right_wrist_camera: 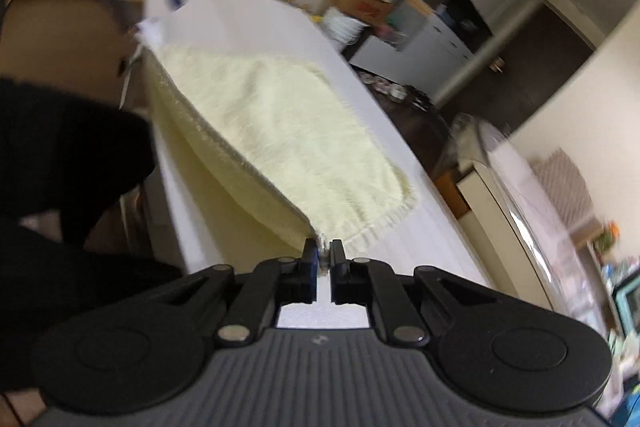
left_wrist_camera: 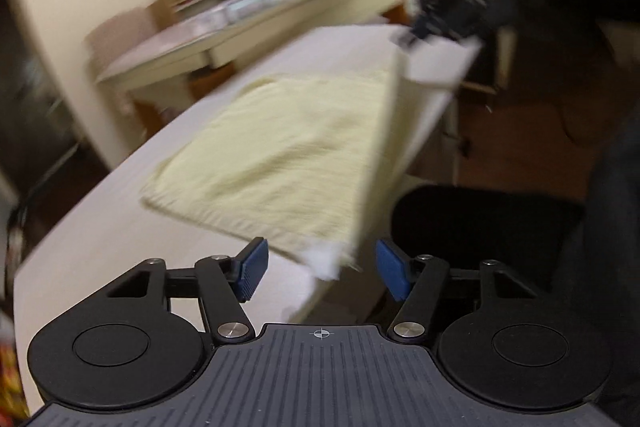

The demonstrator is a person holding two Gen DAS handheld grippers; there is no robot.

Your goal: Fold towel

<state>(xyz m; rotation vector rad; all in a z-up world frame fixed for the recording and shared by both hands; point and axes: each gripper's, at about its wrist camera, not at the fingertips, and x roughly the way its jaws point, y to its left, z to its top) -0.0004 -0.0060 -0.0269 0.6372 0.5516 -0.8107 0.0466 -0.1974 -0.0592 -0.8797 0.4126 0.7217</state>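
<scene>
Left tool (left_wrist_camera: 322, 269): jaws spread wide, grasping nothing; the near corner of the towel (left_wrist_camera: 276, 151) lies between and just ahead of the blue pads (left_wrist_camera: 254, 269), without visible contact. The pale yellow towel lies on the white tabletop (left_wrist_camera: 80, 239), its right edge hanging over the tabletop's side.

Right tool (right_wrist_camera: 324, 255): jaws clenched on a corner of the towel (right_wrist_camera: 280, 131), lifting that edge off the tabletop (right_wrist_camera: 256, 27) so a fold of cloth sags beneath. Both views are motion-blurred.
</scene>
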